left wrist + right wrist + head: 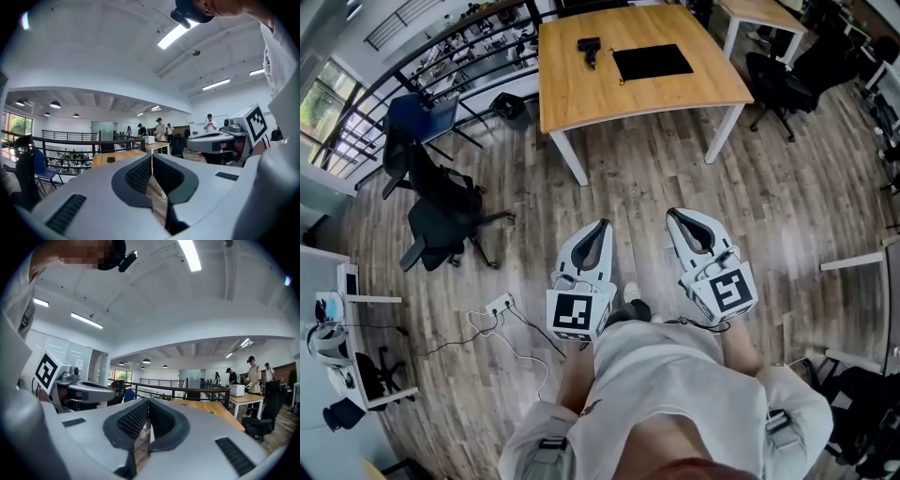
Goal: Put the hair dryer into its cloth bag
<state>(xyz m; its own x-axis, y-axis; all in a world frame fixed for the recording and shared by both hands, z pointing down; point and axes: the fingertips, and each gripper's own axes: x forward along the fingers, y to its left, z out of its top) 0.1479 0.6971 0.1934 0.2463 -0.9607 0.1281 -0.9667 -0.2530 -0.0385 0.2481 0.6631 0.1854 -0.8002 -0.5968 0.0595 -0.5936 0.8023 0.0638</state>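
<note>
Approach stage: left gripper (pixel 600 225) and right gripper (pixel 675 216), both closed on nothing, stand well apart from the hair dryer (pixel 589 49) and cloth bag (pixel 652 62); next they likely must reach the table (pixel 581 98) and open

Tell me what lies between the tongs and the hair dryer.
In the head view, only bare wood floor and the near part of the table separate the left tongs and right tongs from the hair dryer.
</note>
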